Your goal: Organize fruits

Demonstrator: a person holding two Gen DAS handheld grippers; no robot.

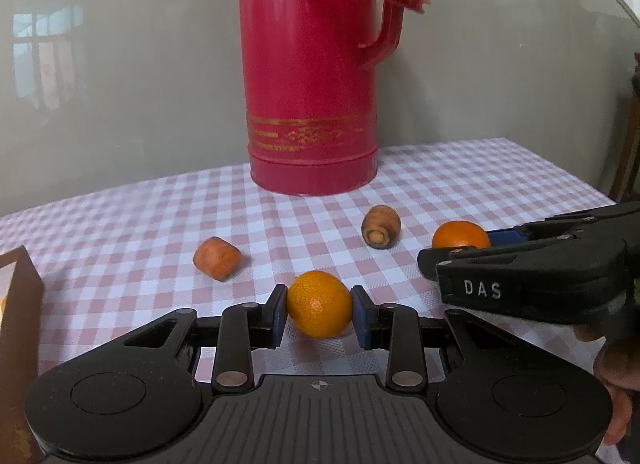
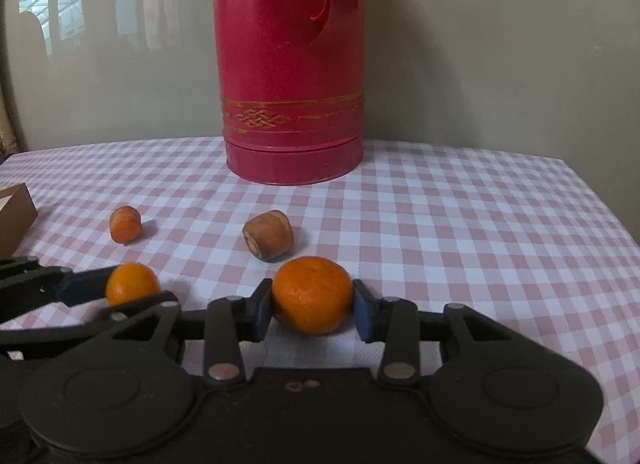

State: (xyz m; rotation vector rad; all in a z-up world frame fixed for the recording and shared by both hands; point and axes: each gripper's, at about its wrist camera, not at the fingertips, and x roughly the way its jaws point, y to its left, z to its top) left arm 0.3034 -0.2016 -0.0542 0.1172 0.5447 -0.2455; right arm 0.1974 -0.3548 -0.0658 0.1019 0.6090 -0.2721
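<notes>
- Evidently both grippers are clamped on fruit: the left gripper (image 1: 319, 310) pinches one orange (image 1: 319, 303), the right gripper (image 2: 313, 306) the other orange (image 2: 312, 295).
- Both oranges sit low on the tablecloth (image 2: 460, 224), seemingly ready for lifting; carrot stubs (image 2: 267, 235) lie apart.

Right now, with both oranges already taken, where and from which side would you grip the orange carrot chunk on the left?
Grip the orange carrot chunk across its rounded sides, mid-length, coming from the camera side at a downward slant. It lies on its side on the checked tablecloth, a short stub with flat cut ends; those curved flanks look easiest to pinch. The browner chunk lies apart, so approach looks free.
</notes>
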